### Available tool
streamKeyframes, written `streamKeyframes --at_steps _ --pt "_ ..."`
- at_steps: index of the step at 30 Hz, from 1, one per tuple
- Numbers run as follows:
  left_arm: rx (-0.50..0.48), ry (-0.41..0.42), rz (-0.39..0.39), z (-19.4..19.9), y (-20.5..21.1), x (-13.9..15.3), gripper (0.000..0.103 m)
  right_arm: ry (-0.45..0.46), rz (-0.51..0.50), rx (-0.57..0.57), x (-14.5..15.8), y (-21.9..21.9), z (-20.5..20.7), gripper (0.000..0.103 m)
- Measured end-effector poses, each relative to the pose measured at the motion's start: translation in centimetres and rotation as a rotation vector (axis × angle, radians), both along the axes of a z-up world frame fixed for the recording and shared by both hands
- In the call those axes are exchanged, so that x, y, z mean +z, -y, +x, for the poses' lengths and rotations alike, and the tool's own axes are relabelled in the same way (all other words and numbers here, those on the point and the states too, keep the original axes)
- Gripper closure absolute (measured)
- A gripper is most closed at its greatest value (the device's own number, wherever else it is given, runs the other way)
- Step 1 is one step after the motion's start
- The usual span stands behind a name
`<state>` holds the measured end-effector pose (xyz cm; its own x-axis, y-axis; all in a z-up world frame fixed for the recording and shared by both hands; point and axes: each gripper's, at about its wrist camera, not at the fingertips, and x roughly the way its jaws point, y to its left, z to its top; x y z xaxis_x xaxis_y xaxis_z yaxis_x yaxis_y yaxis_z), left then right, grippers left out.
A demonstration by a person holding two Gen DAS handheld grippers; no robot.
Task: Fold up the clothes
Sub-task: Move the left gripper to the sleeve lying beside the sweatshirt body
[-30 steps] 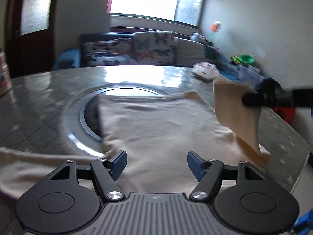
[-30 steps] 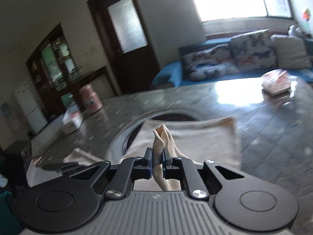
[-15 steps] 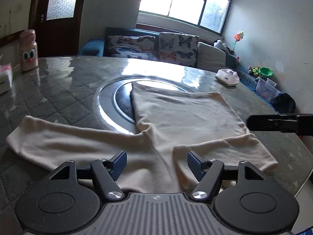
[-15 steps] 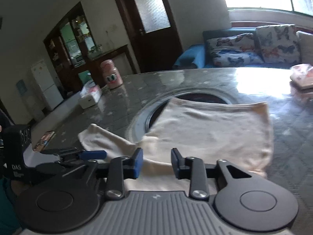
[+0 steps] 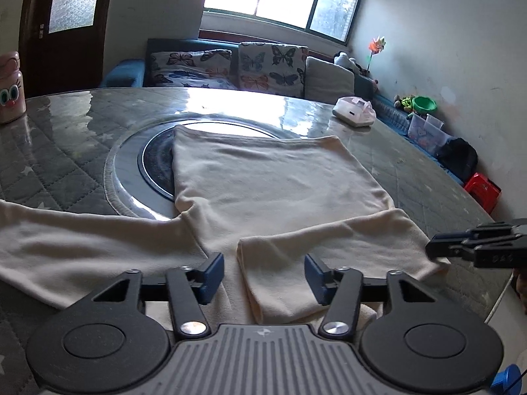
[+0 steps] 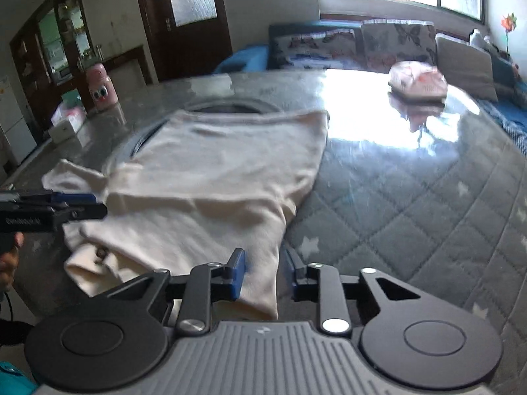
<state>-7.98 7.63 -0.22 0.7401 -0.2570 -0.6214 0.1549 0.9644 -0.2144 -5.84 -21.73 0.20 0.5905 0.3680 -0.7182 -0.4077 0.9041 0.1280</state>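
A cream long-sleeved top (image 5: 270,181) lies flat on the round table, partly over the centre turntable. Its right sleeve (image 5: 322,247) is folded across the body; the left sleeve (image 5: 66,247) lies stretched out to the left. My left gripper (image 5: 263,273) is open and empty just above the near hem. My right gripper (image 6: 262,273) is open, its jaws either side of the top's folded edge (image 6: 260,283) without gripping it. The top also shows in the right wrist view (image 6: 214,177). The right gripper also shows at the right of the left wrist view (image 5: 474,247).
The table (image 5: 66,151) has a quilted grey cover with stars and a glass turntable (image 5: 145,161). A pink bottle (image 5: 11,89) stands at far left, a tissue pack (image 5: 355,112) at far right. A sofa with cushions (image 5: 247,69) is behind.
My right gripper let go of the sleeve after laying it across the body, then swung to the top's right edge. My left gripper pulled back toward the near hem.
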Motion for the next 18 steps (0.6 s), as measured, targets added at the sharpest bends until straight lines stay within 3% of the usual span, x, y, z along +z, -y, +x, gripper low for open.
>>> streamKeyframes --at_steps 4,11,15,18 --pt "0.005 -0.014 0.011 0.2 -0.2 -0.3 0.066 0.017 -0.053 0.009 -0.2 -0.2 0.0 0.083" --pt "0.024 -0.005 0.015 0.6 0.0 -0.3 0.068 0.120 -0.024 0.059 1.7 -2.0 2.0 0.083" --pt "0.040 -0.021 0.008 1.1 -0.3 -0.8 0.077 0.094 -0.042 0.071 0.5 -3.4 4.3 0.083" --pt "0.060 -0.006 -0.001 0.9 -1.1 -0.5 0.077 0.077 -0.069 0.072 -0.1 -3.7 4.8 0.083"
